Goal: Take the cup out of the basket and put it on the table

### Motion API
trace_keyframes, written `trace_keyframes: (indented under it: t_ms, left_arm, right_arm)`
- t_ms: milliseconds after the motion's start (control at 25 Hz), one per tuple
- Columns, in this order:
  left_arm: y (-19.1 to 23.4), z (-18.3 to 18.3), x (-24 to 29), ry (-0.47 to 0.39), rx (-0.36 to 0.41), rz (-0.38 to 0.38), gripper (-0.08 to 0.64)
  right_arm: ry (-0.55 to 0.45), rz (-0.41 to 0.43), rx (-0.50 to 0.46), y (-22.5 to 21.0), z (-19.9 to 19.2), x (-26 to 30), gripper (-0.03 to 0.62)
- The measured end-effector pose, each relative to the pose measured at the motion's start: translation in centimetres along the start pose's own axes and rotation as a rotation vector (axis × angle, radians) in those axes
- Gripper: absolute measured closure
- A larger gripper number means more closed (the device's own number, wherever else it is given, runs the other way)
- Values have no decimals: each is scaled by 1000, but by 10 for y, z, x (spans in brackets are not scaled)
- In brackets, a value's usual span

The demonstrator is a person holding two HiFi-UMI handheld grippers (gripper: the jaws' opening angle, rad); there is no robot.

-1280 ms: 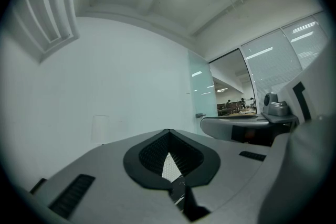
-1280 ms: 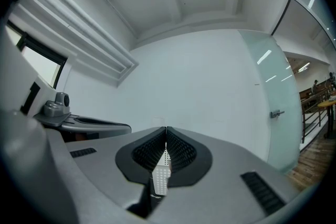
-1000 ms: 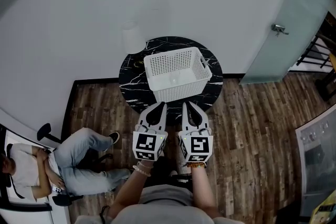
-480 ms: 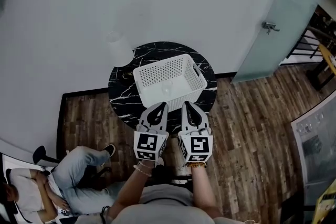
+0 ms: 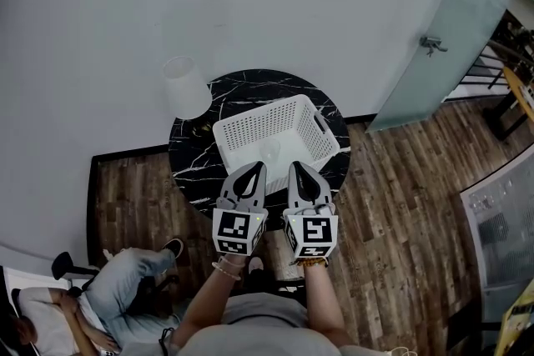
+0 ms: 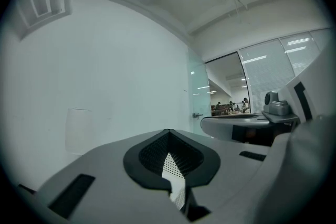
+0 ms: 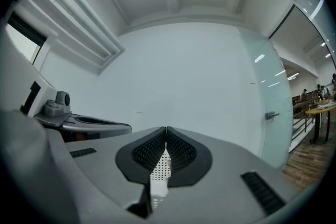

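Only the head view shows the clear cup [image 5: 269, 151] in the perforated white basket [image 5: 242, 129] on the round marble counter [image 5: 192, 156]. The left gripper [image 6: 167, 132] and right gripper [image 7: 166, 129] show jaws meeting, empty.

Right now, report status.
Left tongs, right tongs shut, empty. Cup in basket, untouched. Nothing blocking.

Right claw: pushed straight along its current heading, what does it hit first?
Probably the near wall of the white perforated basket. Its mesh shows dead ahead, just below the shut tips of the right claw. Whether the claw would clear the rim is unclear.
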State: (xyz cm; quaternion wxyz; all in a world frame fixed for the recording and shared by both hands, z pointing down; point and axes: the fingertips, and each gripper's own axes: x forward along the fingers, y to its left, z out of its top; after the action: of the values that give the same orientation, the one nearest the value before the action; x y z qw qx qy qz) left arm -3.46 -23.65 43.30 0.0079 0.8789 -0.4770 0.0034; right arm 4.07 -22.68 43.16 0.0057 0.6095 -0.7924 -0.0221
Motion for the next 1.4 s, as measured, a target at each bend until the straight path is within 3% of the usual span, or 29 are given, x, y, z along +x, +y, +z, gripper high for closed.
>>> trace_keyframes:
  t_ms: [480, 720, 1400]
  left_arm:
    - [27, -15, 22, 29, -24, -54, 554]
    - [33, -13, 30, 25, -31, -52, 554]
    - [64, -16, 92, 55, -27, 67, 554]
  right_arm:
    - [57, -77, -25, -6, -16, 25, 583]
    - [59, -71, -27, -7, -14, 37, 583]
    - [71, 68, -19, -31, -18, 116, 583]
